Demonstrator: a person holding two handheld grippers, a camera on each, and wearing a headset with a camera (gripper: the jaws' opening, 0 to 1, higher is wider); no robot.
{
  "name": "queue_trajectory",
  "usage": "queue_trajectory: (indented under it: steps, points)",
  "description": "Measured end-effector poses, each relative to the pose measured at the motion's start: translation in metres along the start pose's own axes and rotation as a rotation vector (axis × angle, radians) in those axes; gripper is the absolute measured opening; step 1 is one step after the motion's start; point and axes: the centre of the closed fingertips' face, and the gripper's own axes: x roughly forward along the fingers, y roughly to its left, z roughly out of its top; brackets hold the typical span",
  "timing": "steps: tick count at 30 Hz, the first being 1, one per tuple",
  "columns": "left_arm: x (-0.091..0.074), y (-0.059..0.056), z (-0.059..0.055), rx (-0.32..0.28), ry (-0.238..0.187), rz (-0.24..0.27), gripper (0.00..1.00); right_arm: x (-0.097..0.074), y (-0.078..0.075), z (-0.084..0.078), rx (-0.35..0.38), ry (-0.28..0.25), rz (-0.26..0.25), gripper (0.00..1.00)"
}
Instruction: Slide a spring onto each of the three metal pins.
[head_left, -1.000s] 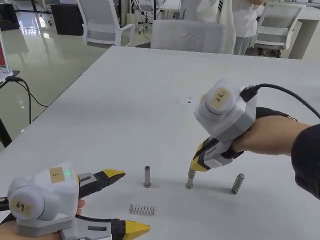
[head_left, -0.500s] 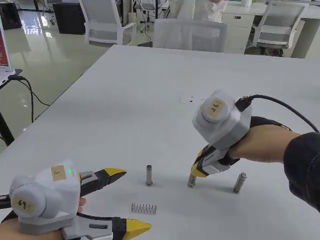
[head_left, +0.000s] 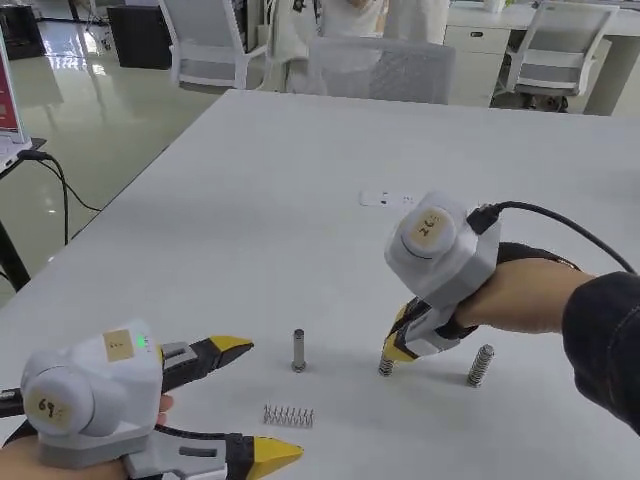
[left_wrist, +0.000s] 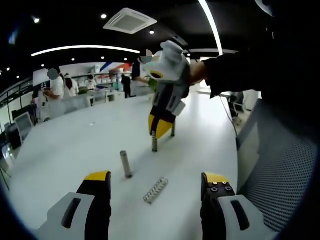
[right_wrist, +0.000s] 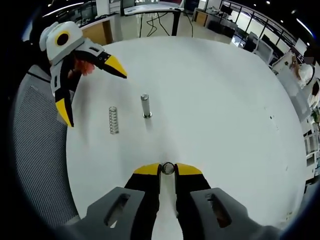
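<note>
Right gripper view looks straight down on the spring (right_wrist: 168, 168), pinched between the nearly closed yellow jaws of the right gripper (right_wrist: 168, 170). In the head view it's sitting low on the middle pin (head_left: 386, 367). The bare pin (head_left: 298, 351) stands to its left and a third pin (head_left: 480, 365) wearing its own spring to its right. The loose spring (head_left: 288, 416) lies flat by the left gripper (head_left: 266, 402), whose jaws are spread wide, holding nothing.

place: open-plan office | head view top: white swivel chairs (head_left: 200, 35), broad white table (head_left: 280, 170) | upper left: glossy pale floor (head_left: 90, 110) | left gripper view top: square ceiling vent (left_wrist: 130, 21), long strip light (left_wrist: 85, 49)
</note>
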Motion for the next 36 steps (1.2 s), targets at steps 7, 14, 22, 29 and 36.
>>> queue_trajectory:
  steps: [7, 14, 22, 29, 36]
  points:
    - [0.0, 0.0, 0.0, 0.002, 0.001, 0.001, 0.68, 0.001, 0.0, -0.003, -0.023, 0.002, -0.007, 0.17]
    - [0.0, 0.0, 0.0, 0.004, 0.002, -0.002, 0.68, -0.004, -0.001, -0.005, -0.025, -0.002, -0.017, 0.2]
    - [0.0, -0.001, 0.0, 0.004, 0.0, -0.001, 0.68, -0.009, 0.005, -0.013, -0.016, 0.008, -0.016, 0.2]
    - [-0.001, 0.0, 0.001, 0.005, 0.0, 0.001, 0.68, -0.011, 0.018, -0.022, -0.008, 0.018, 0.002, 0.19]
    - [-0.002, -0.001, 0.0, 0.007, 0.003, 0.001, 0.68, -0.011, 0.032, -0.022, -0.002, 0.013, 0.03, 0.18]
